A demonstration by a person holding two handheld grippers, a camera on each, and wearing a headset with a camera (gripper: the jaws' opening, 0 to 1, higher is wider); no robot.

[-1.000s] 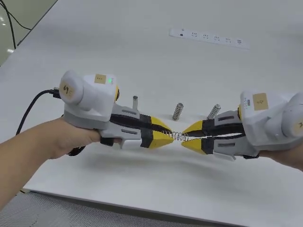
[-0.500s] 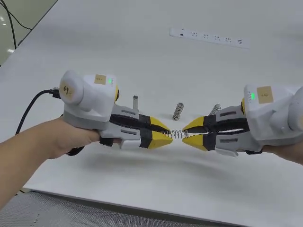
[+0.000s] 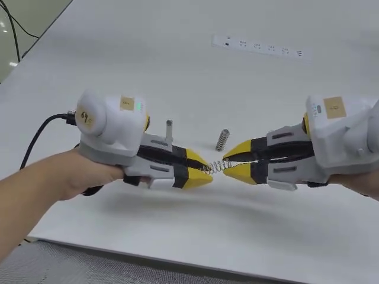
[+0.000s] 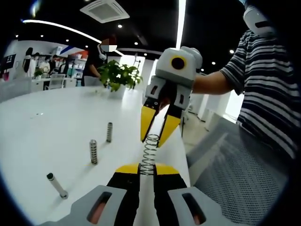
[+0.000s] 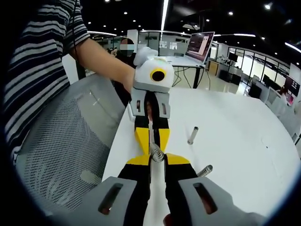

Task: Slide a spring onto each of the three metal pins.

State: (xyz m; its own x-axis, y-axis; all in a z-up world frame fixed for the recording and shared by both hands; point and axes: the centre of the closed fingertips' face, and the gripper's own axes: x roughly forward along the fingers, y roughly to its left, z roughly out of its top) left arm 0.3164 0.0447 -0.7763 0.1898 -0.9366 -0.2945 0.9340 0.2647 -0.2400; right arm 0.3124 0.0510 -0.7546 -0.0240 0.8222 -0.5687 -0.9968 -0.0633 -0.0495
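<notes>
Above the bench, spring left-to-right, left gripper clamped on it (right gripper parted).

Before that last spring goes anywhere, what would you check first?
1. Left gripper shut on the held spring: ok.
2. Right gripper clear of it: cannot tell; the jaws stand open around its far end.
3. Bare pin upright and free: ok.
4. Near loaded pin and far loaded pin each carry a spring: ok.
5. Held spring lined up over the bare pin: not ok; it lies roughly level, off to one side.
</notes>
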